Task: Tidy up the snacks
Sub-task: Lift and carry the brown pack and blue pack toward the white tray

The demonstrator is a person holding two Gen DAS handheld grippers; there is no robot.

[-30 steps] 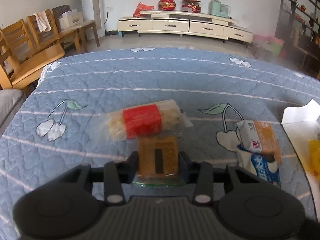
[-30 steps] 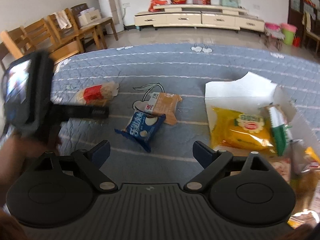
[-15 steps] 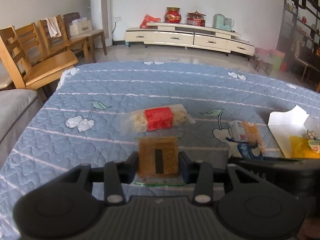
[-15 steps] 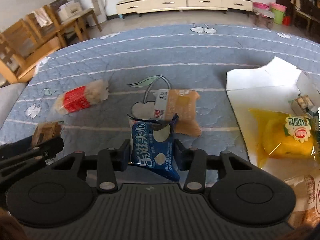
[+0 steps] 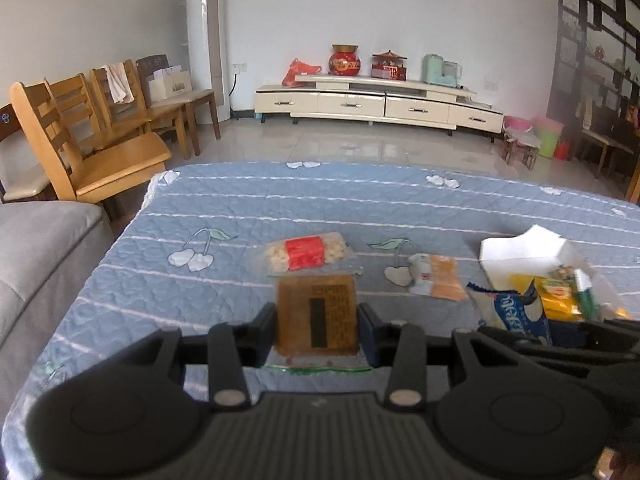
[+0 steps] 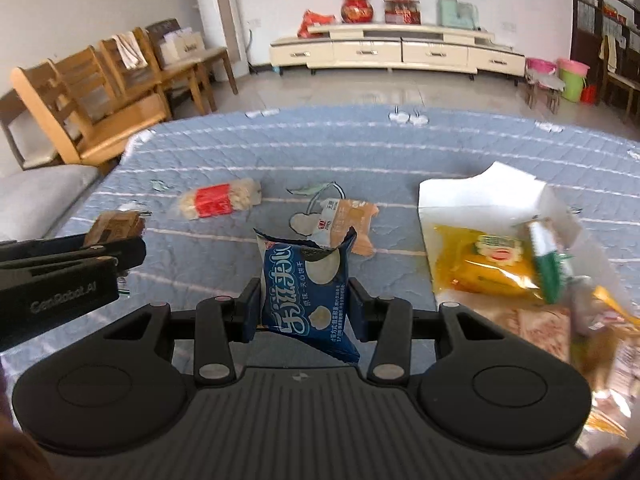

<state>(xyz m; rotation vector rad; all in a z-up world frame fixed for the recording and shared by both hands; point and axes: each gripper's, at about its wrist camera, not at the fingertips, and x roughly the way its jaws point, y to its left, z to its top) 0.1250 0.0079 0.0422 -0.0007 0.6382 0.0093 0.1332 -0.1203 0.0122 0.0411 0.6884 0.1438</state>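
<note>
Only rightward: pink-patterned packet (image 6: 540,330) boxed.

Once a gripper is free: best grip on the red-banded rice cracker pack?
Take the red-banded rice cracker pack at its red middle band, coming from above, fingers across the short width. It lies flat on the quilt, long axis left-right, with clear space around it.

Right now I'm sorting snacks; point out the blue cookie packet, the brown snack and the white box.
blue cookie packet (image 6: 306,284), right wrist view, front face.
brown snack (image 5: 316,314), left wrist view, label.
white box (image 6: 480,192), right wrist view, back flap.
</note>
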